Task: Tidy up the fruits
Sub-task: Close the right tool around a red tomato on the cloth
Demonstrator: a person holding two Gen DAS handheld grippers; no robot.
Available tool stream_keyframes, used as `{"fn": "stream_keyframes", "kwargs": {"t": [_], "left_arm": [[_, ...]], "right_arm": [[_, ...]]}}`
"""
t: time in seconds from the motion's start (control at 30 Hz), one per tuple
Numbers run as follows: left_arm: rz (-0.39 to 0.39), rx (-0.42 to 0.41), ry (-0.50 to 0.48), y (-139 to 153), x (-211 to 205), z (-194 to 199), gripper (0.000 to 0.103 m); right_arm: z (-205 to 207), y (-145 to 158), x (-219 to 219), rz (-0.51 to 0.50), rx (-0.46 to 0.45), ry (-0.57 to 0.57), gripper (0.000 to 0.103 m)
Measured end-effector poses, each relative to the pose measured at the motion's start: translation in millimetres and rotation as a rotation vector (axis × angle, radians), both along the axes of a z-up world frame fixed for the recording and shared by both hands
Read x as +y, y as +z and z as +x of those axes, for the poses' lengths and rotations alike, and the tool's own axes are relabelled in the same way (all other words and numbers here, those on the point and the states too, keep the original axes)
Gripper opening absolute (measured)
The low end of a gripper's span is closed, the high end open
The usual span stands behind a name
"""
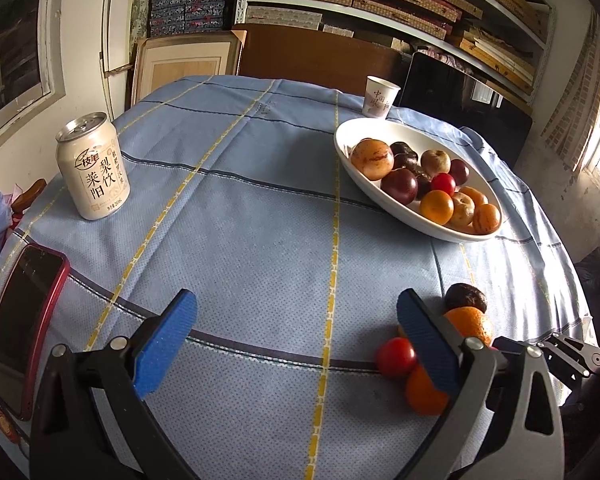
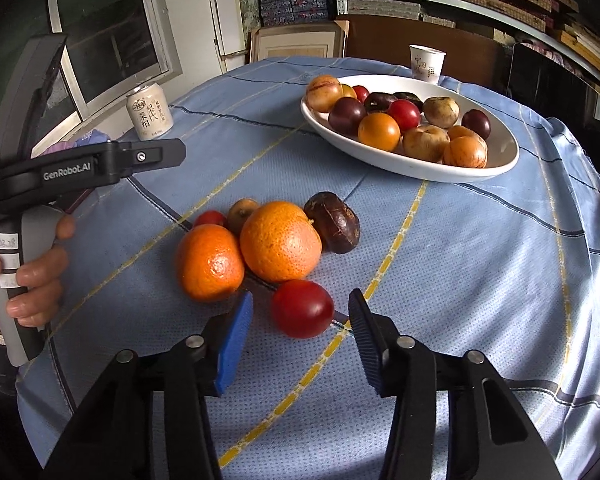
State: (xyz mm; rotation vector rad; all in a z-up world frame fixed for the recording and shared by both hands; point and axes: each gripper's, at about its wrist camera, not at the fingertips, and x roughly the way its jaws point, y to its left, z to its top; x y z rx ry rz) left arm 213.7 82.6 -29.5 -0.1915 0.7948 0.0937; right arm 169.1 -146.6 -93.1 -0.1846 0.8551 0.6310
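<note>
A white oval dish (image 2: 500,164) (image 1: 342,140) holds several fruits at the back right. A loose pile lies on the blue cloth: two oranges (image 2: 281,240) (image 2: 210,262), a dark brown fruit (image 2: 334,222), a small tan fruit (image 2: 242,210), a red fruit behind (image 2: 210,218), and a red fruit (image 2: 302,308) in front. My right gripper (image 2: 300,318) is open with the front red fruit between its fingers, not clamped. My left gripper (image 1: 296,332) is open and empty, the pile (image 1: 396,356) beside its right finger (image 1: 424,340).
A drink can (image 1: 93,168) stands at the left, a paper cup (image 1: 381,96) behind the dish, a red phone (image 1: 24,328) at the left table edge. Shelves of boxes fill the back. The left gripper's body and the hand holding it (image 2: 36,264) sit left of the pile.
</note>
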Motion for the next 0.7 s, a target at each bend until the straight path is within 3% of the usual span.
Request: {"fn": "stream_keyframes", "kwargs": {"t": [0.4,0.57,0.7], "left_arm": [[0.008,-0.008,-0.003,1.7,-3.0,-4.2,0.098],[0.005,-0.007,0.0,2.3,-1.2,-5.6,0.098],[0.0,-0.004,0.002,1.6,0.1,-6.1,0.098]], "right_arm": [[2.7,-3.1,2.4,-0.005,0.011,0.004,0.048],[4.4,-4.8,2.9,-0.008,0.02,0.005,0.033],[6.6,-3.1,-2.5,0.019,0.03,-0.008,0.032]]}}
